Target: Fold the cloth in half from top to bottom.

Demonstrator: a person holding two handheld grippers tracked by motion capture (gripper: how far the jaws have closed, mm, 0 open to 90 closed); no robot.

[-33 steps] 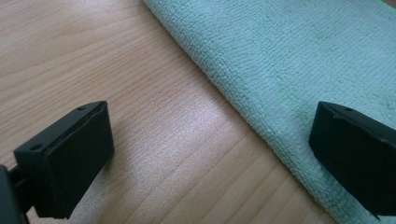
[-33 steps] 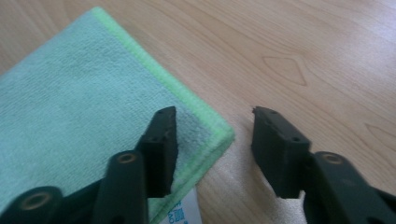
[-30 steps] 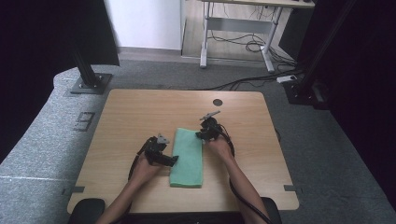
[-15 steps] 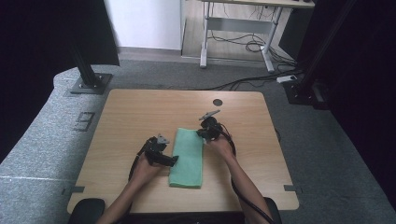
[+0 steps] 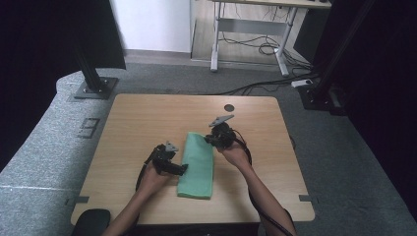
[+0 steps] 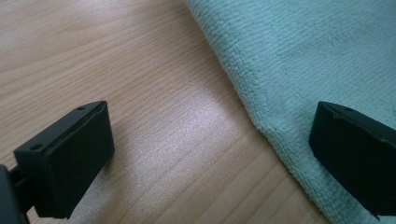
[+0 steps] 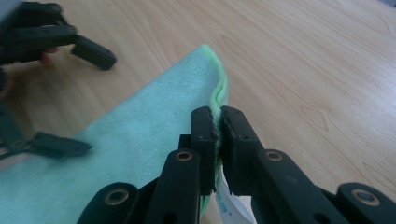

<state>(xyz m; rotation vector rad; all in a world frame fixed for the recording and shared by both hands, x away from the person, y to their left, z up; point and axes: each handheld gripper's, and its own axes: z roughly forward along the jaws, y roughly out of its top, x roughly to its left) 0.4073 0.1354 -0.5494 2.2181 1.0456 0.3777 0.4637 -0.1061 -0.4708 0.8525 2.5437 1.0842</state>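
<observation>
The right gripper (image 7: pixel 218 122) pinches the green towel (image 7: pixel 140 140) at its edge, a white tag peeping below; the left gripper (image 6: pixel 210 149) gapes wide over the towel's other edge; bare table (image 5: pixel 137 118) lies all around the towel.

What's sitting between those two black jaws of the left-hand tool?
In the left gripper view, the left gripper stands open: bare wooden table lies between its jaws, with the green towel's edge reaching in beside one jaw.
</observation>
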